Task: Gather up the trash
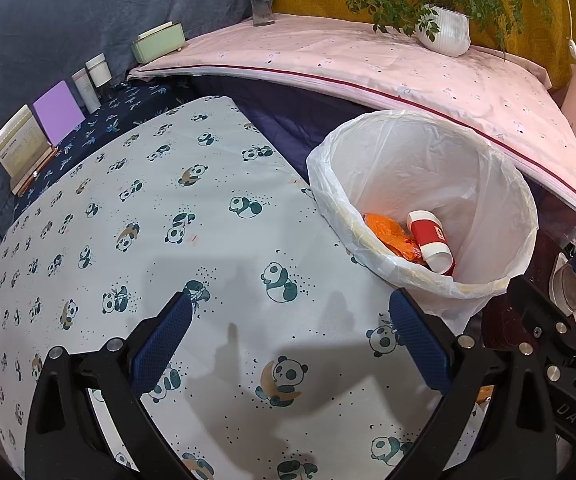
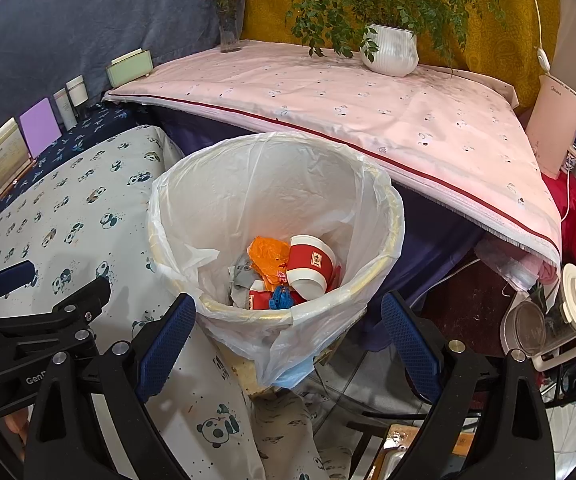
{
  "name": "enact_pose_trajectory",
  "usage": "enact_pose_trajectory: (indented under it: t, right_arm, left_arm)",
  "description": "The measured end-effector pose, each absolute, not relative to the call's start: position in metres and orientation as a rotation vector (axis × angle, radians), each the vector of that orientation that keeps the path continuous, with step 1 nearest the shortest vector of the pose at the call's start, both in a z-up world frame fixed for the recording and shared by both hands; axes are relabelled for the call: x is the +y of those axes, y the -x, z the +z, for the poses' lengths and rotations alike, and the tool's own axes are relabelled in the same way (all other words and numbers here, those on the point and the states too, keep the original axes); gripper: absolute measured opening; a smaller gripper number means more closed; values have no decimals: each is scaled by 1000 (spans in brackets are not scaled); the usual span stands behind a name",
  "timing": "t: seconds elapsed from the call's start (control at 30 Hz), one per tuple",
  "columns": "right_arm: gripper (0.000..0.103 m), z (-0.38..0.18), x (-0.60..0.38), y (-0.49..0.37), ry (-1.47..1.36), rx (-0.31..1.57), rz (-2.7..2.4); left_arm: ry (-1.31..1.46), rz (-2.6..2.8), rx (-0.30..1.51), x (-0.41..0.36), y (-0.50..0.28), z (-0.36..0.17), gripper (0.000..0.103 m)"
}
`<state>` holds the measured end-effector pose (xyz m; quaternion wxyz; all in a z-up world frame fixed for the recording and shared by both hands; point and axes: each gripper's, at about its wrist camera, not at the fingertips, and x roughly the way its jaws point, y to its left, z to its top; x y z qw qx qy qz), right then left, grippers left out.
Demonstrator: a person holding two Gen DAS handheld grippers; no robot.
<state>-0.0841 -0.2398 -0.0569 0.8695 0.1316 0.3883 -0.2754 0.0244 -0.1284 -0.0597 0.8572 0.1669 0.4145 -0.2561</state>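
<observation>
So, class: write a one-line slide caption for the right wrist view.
Open right gripper above lined trash bin holding a red-and-white cup and orange wrapper.

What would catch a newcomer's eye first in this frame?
Probably the white-lined trash bin in the middle of the right wrist view, holding a red-and-white paper cup and an orange wrapper. Next, the panda-print cloth beside it, under the open left gripper. The right gripper hangs open by the bin's rim.

White panda-print cloth on the worktop, white-lined bin, red-and-white cup, orange wrapper, pink cloth far right.
</observation>
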Motion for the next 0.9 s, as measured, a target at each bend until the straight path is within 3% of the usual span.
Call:
enact_pose_trajectory:
  t: [0.9]
  right_arm:
    - [90, -57, -239, 84, -275, 813, -575]
  left_arm:
    - [-355, -539, 875, -125, -25, -62, 94]
